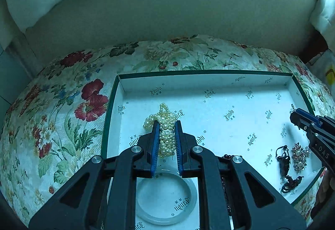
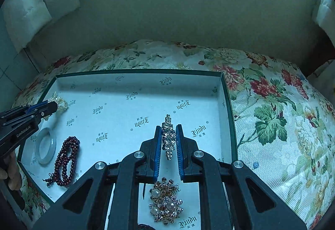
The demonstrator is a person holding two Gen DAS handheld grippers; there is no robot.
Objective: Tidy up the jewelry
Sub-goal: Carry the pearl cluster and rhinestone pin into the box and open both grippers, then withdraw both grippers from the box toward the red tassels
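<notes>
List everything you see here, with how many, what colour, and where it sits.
cream pearl bead piece: one, held in the left tongs over the box
clear rhinestone piece: one, held in the right tongs
pale jade bangle: one, box floor, near left
dark red bead bracelet: one, beside the bangle
gold pearl brooch: one, box floor, below the right tongs
dark pieces: two or so, black, near right; too dim to identify
white green-rimmed box: one, on the cushion
floral cushion: one
left tongs: black, blue pads
right tongs: black, blue pads

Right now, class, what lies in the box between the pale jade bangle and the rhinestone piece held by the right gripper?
In the right wrist view, a dark red bead bracelet lies beside the jade bangle; from there to the rhinestone piece in the right gripper, bare printed lining.
</notes>
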